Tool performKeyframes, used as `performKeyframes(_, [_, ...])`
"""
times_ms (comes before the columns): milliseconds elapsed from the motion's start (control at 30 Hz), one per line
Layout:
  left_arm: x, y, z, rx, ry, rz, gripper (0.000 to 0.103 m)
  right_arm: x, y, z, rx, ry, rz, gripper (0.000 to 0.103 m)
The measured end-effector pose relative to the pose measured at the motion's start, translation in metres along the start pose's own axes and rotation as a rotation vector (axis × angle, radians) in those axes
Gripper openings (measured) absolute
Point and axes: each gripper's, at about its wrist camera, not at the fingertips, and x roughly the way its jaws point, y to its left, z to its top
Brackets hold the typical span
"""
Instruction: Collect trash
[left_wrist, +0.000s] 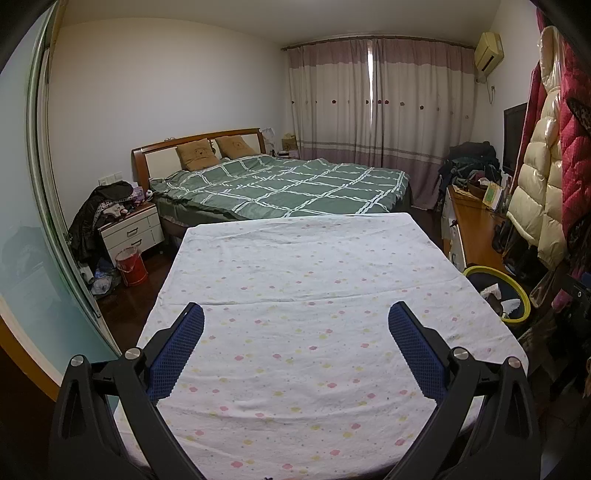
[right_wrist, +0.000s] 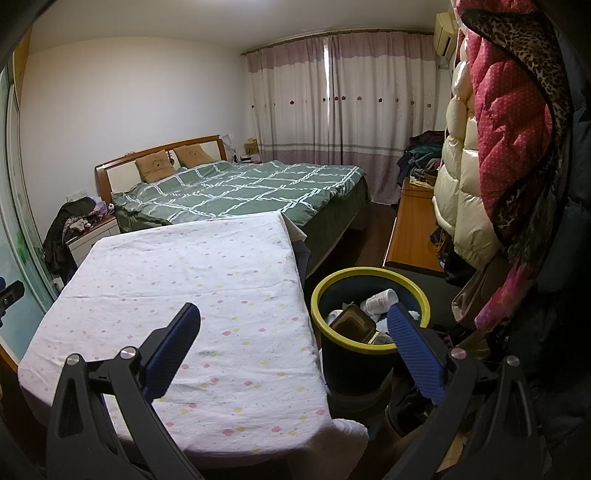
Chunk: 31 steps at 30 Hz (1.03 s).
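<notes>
Both grippers empty, fingers spread wide, nothing between the pads. Left gripper (left_wrist: 295, 325) hangs over the middle of the floral-sheet table (left_wrist: 295, 280), lower centre of its frame; sheet surface shows no trash anywhere I can see. Right gripper (right_wrist: 293, 328) sits at the table's right edge, straddling the gap between the sheet (right_wrist: 192, 280) and the trash bin (right_wrist: 370, 317). The bin, dark with a yellow rim, is lower centre-right in the right wrist view, just beside the table edge and below sheet level; it already holds a brown plastic tray (right_wrist: 351, 323), crumpled white paper (right_wrist: 380, 299) and other bits too small to name. Right finger's blue pad (right_wrist: 413, 350) overlaps the bin's near-right rim in frame; can't tell if it touches or is just above. In the left wrist view the same bin (left_wrist: 496, 295) is at the right-middle edge, well off to the right of the left fingers. Key relation: the bin is straight ahead and slightly right of the right gripper, so the right hand is clearly nearer. My read: table side looks done, task near its end or needs a new target. Only other loose litter visible is on the floor by the red bucket (left_wrist: 131, 266), left-middle of the left view, well apart from both grippers, nearer the left.
</notes>
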Motion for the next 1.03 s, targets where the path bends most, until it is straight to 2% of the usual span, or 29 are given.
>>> performKeyframes(433, [0.001,-0.001,0.0,0.001,0.003,-0.002,0.098,0.005,0.0,-0.002,-0.001,0.012,0.0,0.096])
performKeyframes(733, [0.01,0.003,0.002,0.002,-0.005,-0.043,0.098,0.019,0.008,0.003,-0.02,0.038,0.007,0.096])
performKeyframes(900, [0.055,0.017,0.015,-0.039,0.068,-0.024,0.098,0.055,0.028,0.017,-0.06,0.075,0.039,0.097])
performKeyframes(1000, [0.101,0.028,0.021,-0.015,0.094,0.046,0.098,0.092,0.044,0.025,-0.082,0.119,0.071,0.097])
performKeyframes(1033, [0.114,0.031,0.022,-0.009,0.104,0.062,0.098,0.115,0.055,0.028,-0.088,0.144,0.095,0.097])
